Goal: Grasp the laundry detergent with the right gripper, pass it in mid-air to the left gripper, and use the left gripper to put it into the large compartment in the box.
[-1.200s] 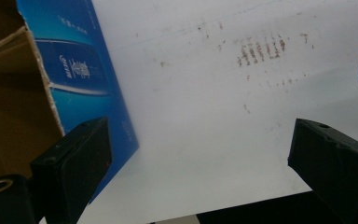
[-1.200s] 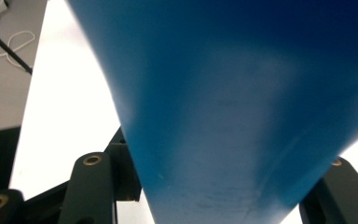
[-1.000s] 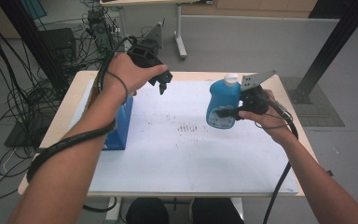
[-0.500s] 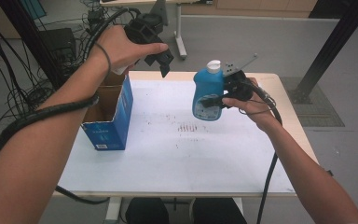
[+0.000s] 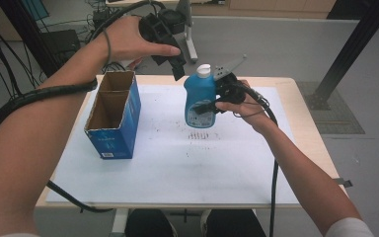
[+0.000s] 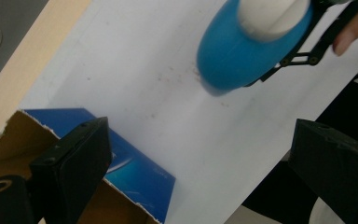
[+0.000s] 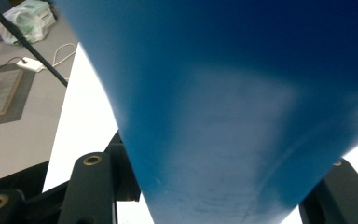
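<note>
Blue bottle (image 5: 200, 98) held above the table (image 5: 296, 98)

Right gripper (image 5: 216, 102) clamps it, jaw tips hidden; left gripper (image 6: 200, 177) gapes empty, its view cropping the open box (image 5: 112, 116).

Your left gripper (image 5: 170, 44) is matte black with brass-ringed screws. Your right gripper (image 5: 227, 91) carries a grey plate. Thick black cables trail from both.

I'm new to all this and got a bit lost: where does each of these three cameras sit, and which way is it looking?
High view: above the person's side, looking forward and down at the table; both forearms show.
Left gripper view: rides the left gripper, looking down past its open jaws at the box and bottle.
Right gripper view: rides the right gripper, pressed against the bottle between its jaws.
All three share the blue bottle.
</note>
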